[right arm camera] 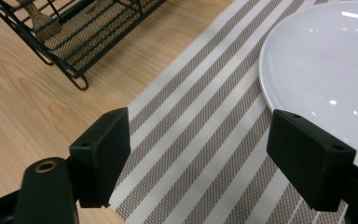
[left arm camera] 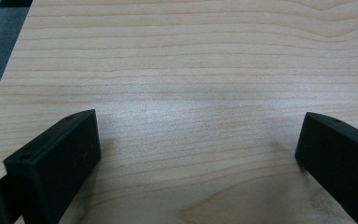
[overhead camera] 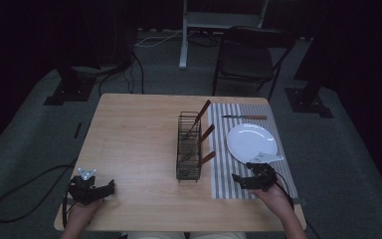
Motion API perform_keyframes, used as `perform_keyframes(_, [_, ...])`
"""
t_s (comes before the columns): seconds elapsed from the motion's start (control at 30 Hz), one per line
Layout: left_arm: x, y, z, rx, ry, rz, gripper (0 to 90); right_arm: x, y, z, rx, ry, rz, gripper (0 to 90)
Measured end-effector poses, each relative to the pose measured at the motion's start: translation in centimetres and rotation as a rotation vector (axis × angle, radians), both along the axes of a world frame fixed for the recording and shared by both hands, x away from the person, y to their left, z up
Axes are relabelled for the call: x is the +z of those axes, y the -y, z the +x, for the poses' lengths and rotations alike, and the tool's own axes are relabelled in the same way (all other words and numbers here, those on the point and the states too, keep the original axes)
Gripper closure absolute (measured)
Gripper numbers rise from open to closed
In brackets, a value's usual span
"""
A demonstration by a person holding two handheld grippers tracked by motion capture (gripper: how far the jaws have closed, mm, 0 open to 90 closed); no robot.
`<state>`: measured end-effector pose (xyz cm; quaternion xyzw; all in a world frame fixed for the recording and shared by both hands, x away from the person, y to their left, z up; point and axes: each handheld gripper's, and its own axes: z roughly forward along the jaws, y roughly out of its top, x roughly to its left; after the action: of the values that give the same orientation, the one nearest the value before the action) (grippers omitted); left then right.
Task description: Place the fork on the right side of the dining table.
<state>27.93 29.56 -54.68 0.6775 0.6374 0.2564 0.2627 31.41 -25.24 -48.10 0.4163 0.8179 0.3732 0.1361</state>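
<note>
A: What is inside the wire rack (overhead camera: 189, 147)?
B: Three utensils with wooden handles (overhead camera: 206, 133), leaning. The white plate (overhead camera: 251, 142) on the striped mat (overhead camera: 229, 174) is empty.
A: And the grippers?
B: Right gripper (overhead camera: 242, 180) is wide open, holding nothing, just beside the plate. Left gripper (overhead camera: 107, 189) is also open, empty.

One plate (overhead camera: 251, 142); one rack (overhead camera: 189, 147); one knife (overhead camera: 243, 117); two grippers (overhead camera: 92, 189)

Recording studio or lab setup, dim room, dark curtains behind, grey carpet floor (overhead camera: 25, 149), black stand bases (overhead camera: 68, 92) at both sides, loose cables (overhead camera: 129, 69), white frame leg (overhead camera: 184, 35), folding chair (overhead camera: 246, 59), lone wooden table (overhead camera: 129, 134) laid with staged tableware.
</note>
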Motion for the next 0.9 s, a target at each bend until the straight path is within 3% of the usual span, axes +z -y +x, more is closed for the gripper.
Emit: perform_keyframes(0.9, [0.0,0.0,0.0,0.0,0.0,0.0,0.3,4.0,-2.9,3.4,0.069,0.063,0.008,27.3])
